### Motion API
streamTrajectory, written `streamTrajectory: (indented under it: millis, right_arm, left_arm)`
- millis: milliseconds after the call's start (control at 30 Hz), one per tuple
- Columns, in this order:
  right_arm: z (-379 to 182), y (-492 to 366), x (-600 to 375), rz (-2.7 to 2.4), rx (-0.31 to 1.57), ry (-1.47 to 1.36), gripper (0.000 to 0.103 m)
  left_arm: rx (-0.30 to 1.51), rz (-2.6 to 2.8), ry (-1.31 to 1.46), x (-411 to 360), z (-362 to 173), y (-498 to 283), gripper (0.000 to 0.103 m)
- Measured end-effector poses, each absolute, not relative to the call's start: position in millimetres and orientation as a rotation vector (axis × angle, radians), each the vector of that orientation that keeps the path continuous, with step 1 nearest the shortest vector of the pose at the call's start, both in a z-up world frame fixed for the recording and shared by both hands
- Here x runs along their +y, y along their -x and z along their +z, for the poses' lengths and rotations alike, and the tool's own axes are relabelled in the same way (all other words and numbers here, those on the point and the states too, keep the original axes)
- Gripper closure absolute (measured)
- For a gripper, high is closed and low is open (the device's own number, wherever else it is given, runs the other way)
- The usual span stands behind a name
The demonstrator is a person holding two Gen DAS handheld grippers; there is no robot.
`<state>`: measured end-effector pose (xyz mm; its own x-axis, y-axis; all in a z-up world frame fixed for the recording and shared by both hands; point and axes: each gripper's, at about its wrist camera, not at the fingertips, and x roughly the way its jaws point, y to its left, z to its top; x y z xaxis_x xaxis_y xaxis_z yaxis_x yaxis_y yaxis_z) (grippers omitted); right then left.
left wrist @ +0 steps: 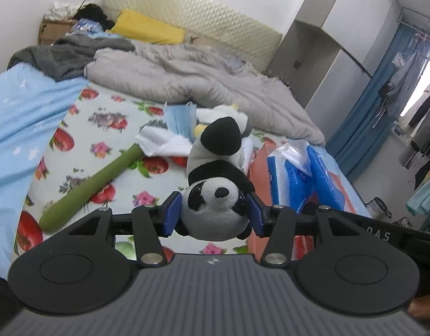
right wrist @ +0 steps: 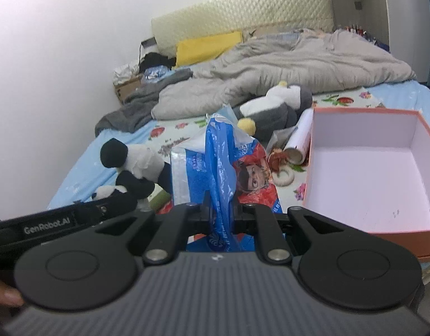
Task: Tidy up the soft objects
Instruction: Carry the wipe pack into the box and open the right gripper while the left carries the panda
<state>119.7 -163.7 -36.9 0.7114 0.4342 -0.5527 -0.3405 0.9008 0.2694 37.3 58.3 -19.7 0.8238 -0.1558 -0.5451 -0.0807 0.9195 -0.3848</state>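
The left hand-held gripper (left wrist: 214, 214) is clamped on the head of a panda plush (left wrist: 215, 184), one blue pad pressed against each side. The face of the plush points toward the camera. Its long axis runs away from the gripper along the fingers, with the black-and-white body and a black limb extending toward the far end of the bed (left wrist: 108, 117). The plush appears raised off the floral sheet.

The right hand-held gripper (right wrist: 221, 218) is closed on a gathered fold of a blue plastic bag (right wrist: 217, 173). The bag encloses a printed pack, and the gripped plastic runs as a strip from the jaws up toward the top of the pack.

Surrounding items, left wrist view:
- A green soft stick (left wrist: 88, 184) lies diagonally on the sheet, left of the panda plush.
- A white cloth (left wrist: 164, 142) covers the far end of the stick.
- A blue face mask (left wrist: 178, 117) lies just beyond the cloth.
- A grey quilt (left wrist: 203, 78) is heaped across the middle of the bed, with a yellow pillow (left wrist: 147, 28) near the headboard.

Surrounding items, right wrist view:
- An open pink box (right wrist: 369, 168), white inside, sits on the bed to the right of the bag.
- A grey-and-white penguin plush (right wrist: 274, 106) lies beyond the bag, near the quilt.
- A white roll (right wrist: 300, 137) rests between the penguin plush and the box.
- A white ring (right wrist: 285, 175) lies on the sheet near the box corner.
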Motion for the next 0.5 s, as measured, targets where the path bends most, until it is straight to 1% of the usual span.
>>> streamTrajectory:
  millis: [267, 500]
  right_arm:
    - [-18.9, -113.5, -183.9, 0.41, 0.593, -0.165, 0.09]
    - [-5.9, -105.7, -215.1, 0.343, 0.553, -0.153, 0.09]
  left_arm:
    - [0.566, -0.068, 0.398, 43.1, 4.0, -32.8, 0.047]
    - [0.552, -0.134, 0.38, 13.4, 14.8, -39.7, 0.047]
